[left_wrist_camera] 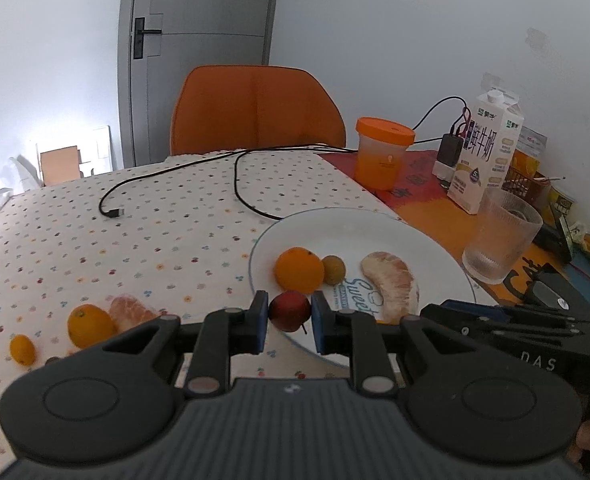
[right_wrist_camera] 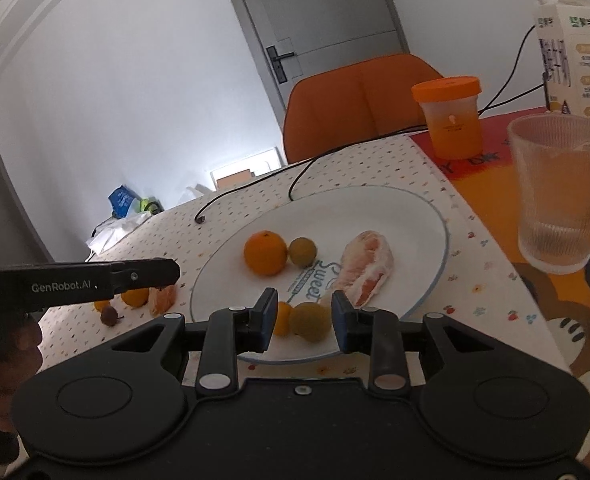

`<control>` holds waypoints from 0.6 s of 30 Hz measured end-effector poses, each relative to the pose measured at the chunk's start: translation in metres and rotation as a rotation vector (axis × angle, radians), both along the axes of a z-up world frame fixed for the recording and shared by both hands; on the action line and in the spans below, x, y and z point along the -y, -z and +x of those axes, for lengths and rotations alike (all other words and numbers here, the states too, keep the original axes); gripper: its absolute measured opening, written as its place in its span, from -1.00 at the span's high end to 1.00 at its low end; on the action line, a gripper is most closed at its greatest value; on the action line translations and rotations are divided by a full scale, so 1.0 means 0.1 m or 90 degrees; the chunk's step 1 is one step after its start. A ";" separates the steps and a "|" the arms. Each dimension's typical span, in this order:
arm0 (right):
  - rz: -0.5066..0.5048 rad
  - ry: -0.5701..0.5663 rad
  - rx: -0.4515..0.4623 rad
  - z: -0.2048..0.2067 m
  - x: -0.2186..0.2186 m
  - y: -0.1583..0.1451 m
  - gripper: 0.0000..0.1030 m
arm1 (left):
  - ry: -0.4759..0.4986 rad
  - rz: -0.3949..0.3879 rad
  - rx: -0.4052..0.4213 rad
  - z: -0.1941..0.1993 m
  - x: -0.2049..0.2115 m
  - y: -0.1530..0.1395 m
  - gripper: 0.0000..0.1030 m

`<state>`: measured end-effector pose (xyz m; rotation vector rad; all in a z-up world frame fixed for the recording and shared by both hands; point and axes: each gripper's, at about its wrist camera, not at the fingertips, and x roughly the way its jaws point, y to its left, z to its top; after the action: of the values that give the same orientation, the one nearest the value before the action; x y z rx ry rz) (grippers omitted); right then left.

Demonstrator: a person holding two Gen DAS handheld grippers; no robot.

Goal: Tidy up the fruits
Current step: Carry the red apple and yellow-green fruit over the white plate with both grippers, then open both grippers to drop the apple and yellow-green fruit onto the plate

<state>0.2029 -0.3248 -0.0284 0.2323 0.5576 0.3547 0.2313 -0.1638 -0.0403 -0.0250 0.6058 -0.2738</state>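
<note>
My left gripper [left_wrist_camera: 289, 318] is shut on a small red fruit [left_wrist_camera: 289, 311] and holds it over the near left rim of the white plate [left_wrist_camera: 427, 240]. On the plate lie an orange [left_wrist_camera: 299, 270], a small green-brown fruit [left_wrist_camera: 333, 269] and a pomelo segment [left_wrist_camera: 393, 284]. My right gripper [right_wrist_camera: 303, 318] is open over the plate's near edge [right_wrist_camera: 423, 280], its fingers either side of a green-brown fruit [right_wrist_camera: 310, 322] and a small orange fruit [right_wrist_camera: 282, 318]. On the tablecloth left of the plate lie an orange [left_wrist_camera: 90, 325], a kumquat [left_wrist_camera: 22, 349] and a pomelo piece [left_wrist_camera: 131, 312].
A ribbed glass [left_wrist_camera: 501, 236], an orange-lidded jar [left_wrist_camera: 383, 152], a milk carton [left_wrist_camera: 485, 152] and a charger [left_wrist_camera: 449, 154] stand right of the plate. A black cable [left_wrist_camera: 175, 178] crosses the tablecloth. An orange chair [left_wrist_camera: 255, 108] stands behind the table. A small dark fruit [right_wrist_camera: 109, 315] lies on the cloth.
</note>
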 end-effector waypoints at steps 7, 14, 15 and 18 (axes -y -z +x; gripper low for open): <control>0.001 0.007 0.001 0.01 0.03 -0.01 0.40 | 0.009 0.004 0.016 0.06 0.11 -0.05 0.59; -0.001 0.003 0.002 0.00 -0.01 -0.03 0.36 | -0.024 0.000 -0.001 0.06 -0.05 -0.02 0.44; -0.001 0.003 0.001 0.00 -0.02 -0.03 0.36 | -0.031 -0.001 -0.004 0.05 -0.09 -0.01 0.41; -0.003 -0.003 0.004 0.00 -0.07 -0.04 0.33 | -0.054 -0.001 -0.012 0.02 -0.23 0.00 0.25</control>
<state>0.2028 -0.3183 -0.0247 0.2252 0.5536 0.3578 0.2328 -0.1410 -0.0408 -0.0546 0.6212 -0.1912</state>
